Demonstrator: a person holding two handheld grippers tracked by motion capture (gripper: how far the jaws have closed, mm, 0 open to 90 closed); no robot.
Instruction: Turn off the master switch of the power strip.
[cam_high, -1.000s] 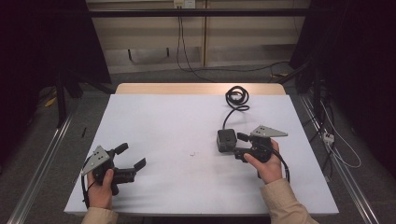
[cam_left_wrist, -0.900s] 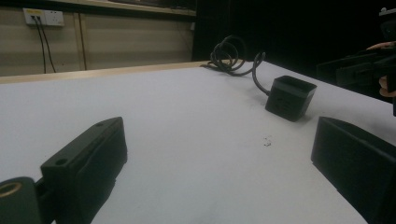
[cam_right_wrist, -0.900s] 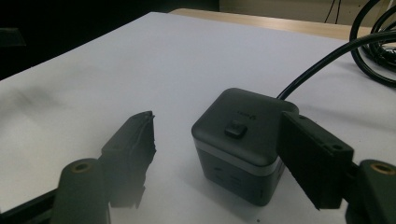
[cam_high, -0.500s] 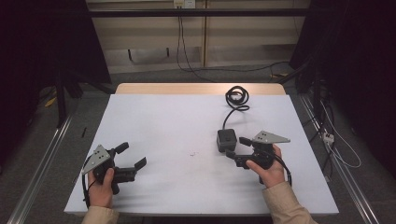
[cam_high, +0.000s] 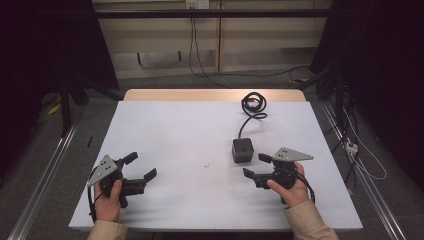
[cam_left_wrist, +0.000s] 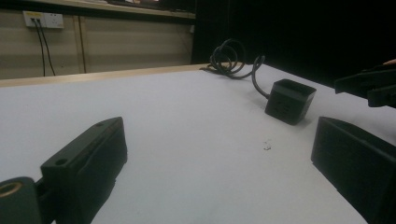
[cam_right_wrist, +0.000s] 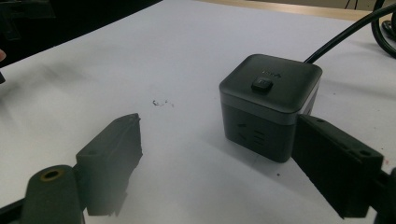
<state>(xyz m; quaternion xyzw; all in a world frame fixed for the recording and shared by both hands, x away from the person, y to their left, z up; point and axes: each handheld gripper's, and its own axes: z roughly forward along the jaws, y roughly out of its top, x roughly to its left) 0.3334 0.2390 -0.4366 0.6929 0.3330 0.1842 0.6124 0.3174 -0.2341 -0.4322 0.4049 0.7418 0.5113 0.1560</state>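
Note:
A black cube power socket (cam_high: 242, 149) with a button on top stands on the white table (cam_high: 190, 130). Its cable runs back to a coil (cam_high: 254, 104) near the far edge. My right gripper (cam_high: 256, 165) is open, just in front of and to the right of the cube. In the right gripper view the cube (cam_right_wrist: 271, 100) stands just ahead of my open right gripper (cam_right_wrist: 217, 154), close to the right-hand jaw and not between the jaws. My left gripper (cam_high: 140, 165) rests open at the near left with nothing in it. Ahead of its jaws, the left gripper (cam_left_wrist: 219, 158) has the cube (cam_left_wrist: 289, 100) far off.
A small dark speck (cam_high: 207, 163) marks the table between the grippers. The table's far edge is a wooden strip (cam_high: 210, 95). Cables and wall sockets (cam_high: 197, 4) lie beyond it, with metal rails on the floor at both sides.
My right gripper has drawn back a little toward the person, away from the cube's side. The left gripper and the cube have stayed put.

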